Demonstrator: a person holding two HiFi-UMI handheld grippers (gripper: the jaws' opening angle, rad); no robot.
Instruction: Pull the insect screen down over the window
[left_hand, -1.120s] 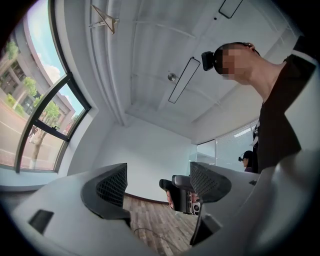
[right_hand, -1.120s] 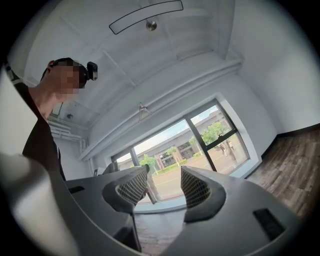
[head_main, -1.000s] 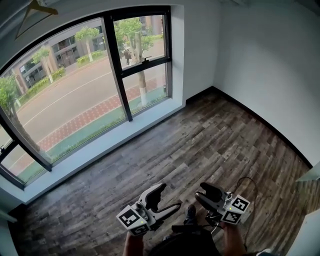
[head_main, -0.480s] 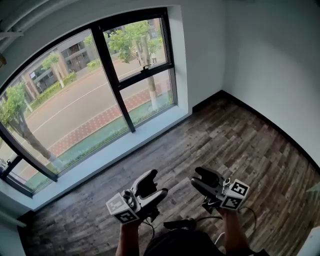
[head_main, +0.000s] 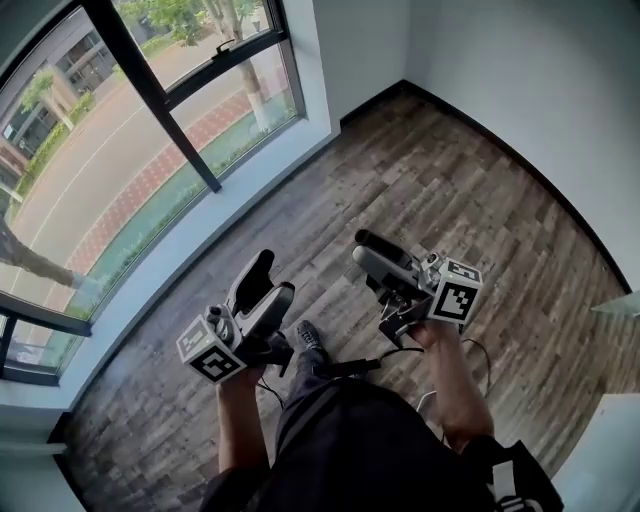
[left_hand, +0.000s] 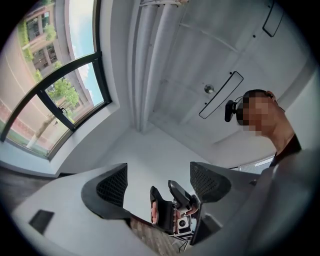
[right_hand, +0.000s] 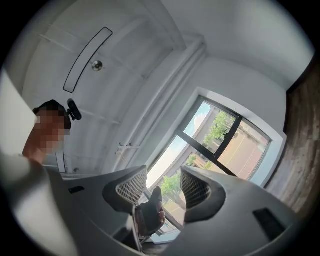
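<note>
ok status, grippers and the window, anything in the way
Both open, empty: left gripper, right gripper, short of the window. Insect screen not in sight, visible panes uncovered. Nothing seen in the way.

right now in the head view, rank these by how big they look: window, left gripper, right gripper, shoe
1. window: largest by far, though cut off by the picture's edge.
2. left gripper and right gripper: look about alike, so no ranking between them.
3. shoe: smallest.

No readable text, label, brand or number anywhere.
</note>
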